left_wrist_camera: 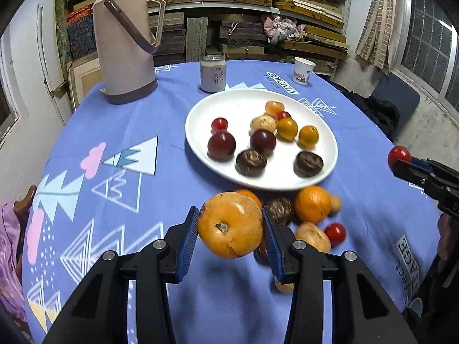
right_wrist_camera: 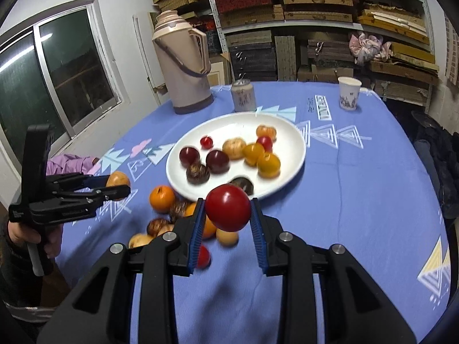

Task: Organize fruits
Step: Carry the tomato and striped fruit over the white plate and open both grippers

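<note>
A round, glossy white plate [left_wrist_camera: 200, 149] is seen on the soft blue printed tablecloth [left_wrist_camera: 143, 120], and it is already dotted with small fruits: smooth dark plums, waxy yellow ones, a tiny red one, and two rough, brown, flattened ones at its near rim.

In the left wrist view, a smooth orange persimmon [left_wrist_camera: 231, 225] (squat, with a dry stalk scar facing the camera) is pinched between the ribbed blue pads of the left gripper [left_wrist_camera: 230, 222]; the jaws are parted only as far as the fruit's width, and the fruit is held clear of the cloth. The plate lies at 12 o'clock from it. Just behind the pads, from 12 to 3 o'clock, a loose heap [left_wrist_camera: 312, 205] of oranges, a brown rough fruit, pale tan ones and a small red one is left on the cloth.

In the right wrist view, a shiny round red tomato [right_wrist_camera: 228, 207] is clamped between the blue pads of the right gripper [right_wrist_camera: 228, 209], nearly closed on it. The plate's near rim is at 12 o'clock; the heap is at 9 o'clock.

A tall beige plastic thermos [left_wrist_camera: 123, 43], a can [left_wrist_camera: 213, 73] and a paper cup [left_wrist_camera: 303, 70] are stood beyond the plate.
</note>
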`<action>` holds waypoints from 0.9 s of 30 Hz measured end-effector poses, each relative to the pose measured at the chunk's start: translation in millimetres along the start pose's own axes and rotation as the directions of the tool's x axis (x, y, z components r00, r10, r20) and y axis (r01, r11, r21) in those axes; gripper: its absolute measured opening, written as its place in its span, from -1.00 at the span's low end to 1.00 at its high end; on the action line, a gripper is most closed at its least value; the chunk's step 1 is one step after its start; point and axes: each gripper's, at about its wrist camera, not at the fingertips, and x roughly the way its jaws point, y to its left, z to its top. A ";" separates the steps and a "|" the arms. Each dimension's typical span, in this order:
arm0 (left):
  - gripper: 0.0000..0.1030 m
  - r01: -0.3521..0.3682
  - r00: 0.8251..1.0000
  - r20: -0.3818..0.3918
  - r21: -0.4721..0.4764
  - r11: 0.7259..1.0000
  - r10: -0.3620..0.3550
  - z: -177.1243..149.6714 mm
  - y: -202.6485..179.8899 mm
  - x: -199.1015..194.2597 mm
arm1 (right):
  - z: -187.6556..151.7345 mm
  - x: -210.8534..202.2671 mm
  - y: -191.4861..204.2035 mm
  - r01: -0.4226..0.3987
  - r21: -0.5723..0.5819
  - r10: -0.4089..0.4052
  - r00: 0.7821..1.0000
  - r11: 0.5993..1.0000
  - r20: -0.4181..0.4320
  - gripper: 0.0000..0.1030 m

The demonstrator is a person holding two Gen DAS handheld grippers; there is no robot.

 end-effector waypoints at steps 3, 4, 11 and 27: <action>-0.14 -0.001 1.000 0.003 -0.005 1.000 0.001 12.1 2.2 6.2 | 14.6 7.1 -1.5 -0.003 0.001 0.003 1.000 1.000 0.010 -0.41; -0.14 -0.002 1.000 0.003 -0.007 1.000 0.002 17.2 2.9 9.1 | 20.1 10.3 -1.4 -0.006 0.002 0.006 1.000 1.000 0.012 -0.41; -0.14 0.014 1.000 0.006 -0.008 1.000 -0.014 47.4 0.6 26.6 | 49.1 36.5 3.8 -0.048 0.013 0.048 0.999 0.999 0.012 -0.41; -0.14 -0.010 0.999 -0.053 -0.032 0.999 0.008 76.7 -3.7 85.1 | 64.1 128.5 -9.5 0.023 0.050 -0.017 0.993 0.998 -0.113 -0.41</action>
